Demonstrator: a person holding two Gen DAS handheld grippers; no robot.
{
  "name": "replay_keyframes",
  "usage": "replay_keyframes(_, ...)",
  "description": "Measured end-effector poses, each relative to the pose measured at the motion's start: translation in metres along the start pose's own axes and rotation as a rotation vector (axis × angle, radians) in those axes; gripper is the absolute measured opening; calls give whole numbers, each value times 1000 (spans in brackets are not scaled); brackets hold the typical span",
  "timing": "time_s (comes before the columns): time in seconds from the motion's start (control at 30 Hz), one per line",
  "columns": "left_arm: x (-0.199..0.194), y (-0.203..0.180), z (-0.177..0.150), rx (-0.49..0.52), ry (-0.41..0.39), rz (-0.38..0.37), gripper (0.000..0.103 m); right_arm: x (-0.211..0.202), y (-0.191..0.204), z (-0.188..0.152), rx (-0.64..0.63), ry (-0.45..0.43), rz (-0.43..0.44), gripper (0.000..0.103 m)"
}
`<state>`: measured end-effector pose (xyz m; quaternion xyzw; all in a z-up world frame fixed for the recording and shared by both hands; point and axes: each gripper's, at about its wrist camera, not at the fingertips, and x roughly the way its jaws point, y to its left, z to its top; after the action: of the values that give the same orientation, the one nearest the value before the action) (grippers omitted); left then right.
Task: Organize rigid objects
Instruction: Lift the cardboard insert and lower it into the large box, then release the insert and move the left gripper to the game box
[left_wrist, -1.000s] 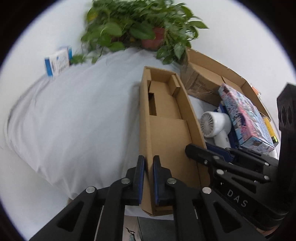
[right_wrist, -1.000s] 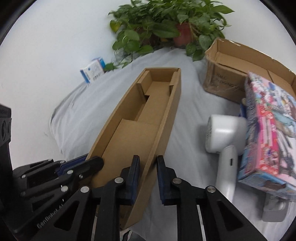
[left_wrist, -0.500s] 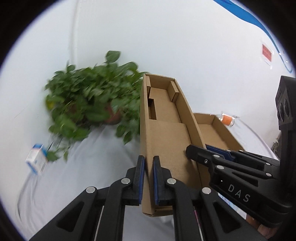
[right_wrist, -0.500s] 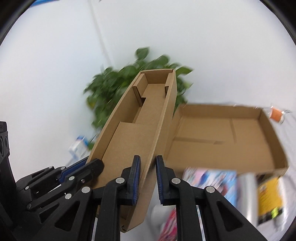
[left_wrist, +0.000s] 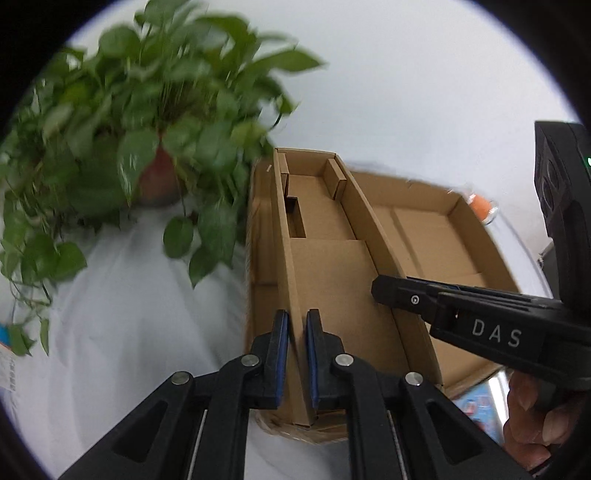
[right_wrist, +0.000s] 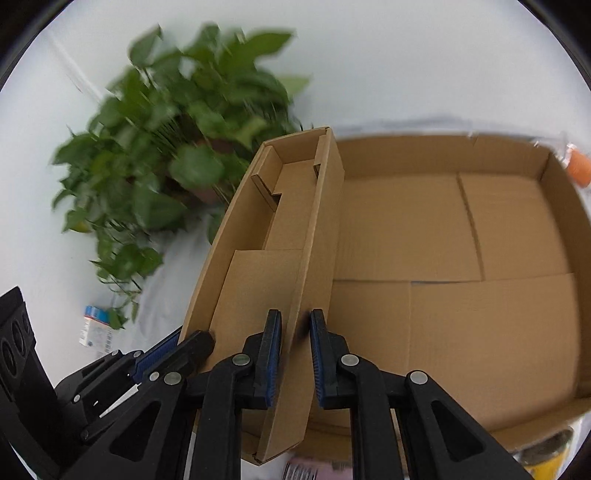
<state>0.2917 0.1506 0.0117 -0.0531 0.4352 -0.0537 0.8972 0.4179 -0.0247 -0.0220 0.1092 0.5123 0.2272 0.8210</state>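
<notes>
A long narrow open cardboard tray (left_wrist: 325, 266) is held by both grippers above a big open cardboard box (left_wrist: 436, 236). My left gripper (left_wrist: 296, 354) is shut on the tray's left wall. My right gripper (right_wrist: 293, 354) is shut on the tray's right wall (right_wrist: 314, 236). In the right wrist view the tray (right_wrist: 266, 266) hangs over the left part of the big box (right_wrist: 480, 295), which has nothing inside. The right gripper also shows in the left wrist view (left_wrist: 376, 291).
A potted green plant (left_wrist: 147, 147) stands at the back left on the white cloth (left_wrist: 122, 332). A small blue-white carton (right_wrist: 94, 328) lies left. An orange object (right_wrist: 578, 168) sits behind the big box. Colourful packages (right_wrist: 546, 454) show below the box's near edge.
Both grippers have carried the tray up off the cloth and to the right, over the big box. The hairdryer and pink package have dropped out of view.
</notes>
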Motion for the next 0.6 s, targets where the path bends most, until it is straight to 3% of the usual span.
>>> replay_keyframes(0.17,28,9,-20,-19,66,49,9,60,-4,-4,19,111,-18,12)
replay_keyframes(0.27,27,12,-32,-28,76,61,9,78,-13,-15,18,162,-4,20)
replay_keyframes(0.3,20,12,-37,-28,61,66,9,75,-17,-18,14,163,6,25)
replay_keyframes(0.37,-2,13,-43,-26,0,78,13,51,-21,-26,-31,115,10,55)
replay_keyframes(0.4,-13,12,-46,-21,-26,89,30,24,-25,-32,-73,39,9,79)
replay_keyframes(0.43,-31,9,-53,-11,-61,107,46,1,-27,-43,-99,-19,-13,94)
replay_keyframes(0.47,-47,7,-58,0,-96,121,87,-31,-36,-52,-119,-100,-69,99)
replay_keyframes(0.5,-65,4,-64,4,-145,134,103,-64,-44,-64,-119,-180,-126,101)
replay_keyframes(0.6,-115,-13,-93,0,-362,198,102,-130,-72,-107,-86,-305,-196,103)
